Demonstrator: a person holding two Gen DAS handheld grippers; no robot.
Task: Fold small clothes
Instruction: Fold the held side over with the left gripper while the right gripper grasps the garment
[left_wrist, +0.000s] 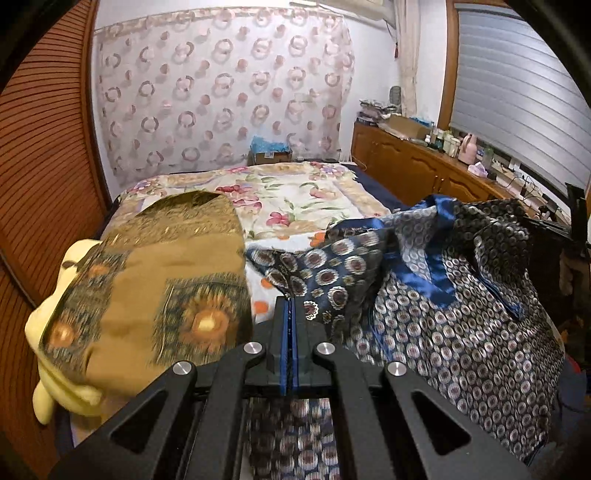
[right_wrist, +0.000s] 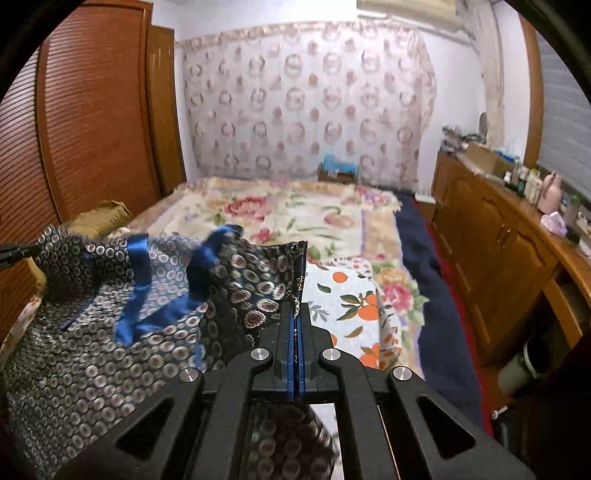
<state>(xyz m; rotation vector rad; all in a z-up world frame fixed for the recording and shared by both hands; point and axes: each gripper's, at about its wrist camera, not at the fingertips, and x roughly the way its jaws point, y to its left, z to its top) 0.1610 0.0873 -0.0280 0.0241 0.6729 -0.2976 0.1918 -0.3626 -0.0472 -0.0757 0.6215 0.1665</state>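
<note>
You've got both jaws clamped on the blue patterned garment (left_wrist: 461, 295): left gripper (left_wrist: 290, 306) on 1 edge, right gripper (right_wrist: 296, 314) on the other. It hangs lifted over the floral bed (right_wrist: 280, 210). Step: spreading before the fold. Next, probably pull taut, lay flat.
</note>
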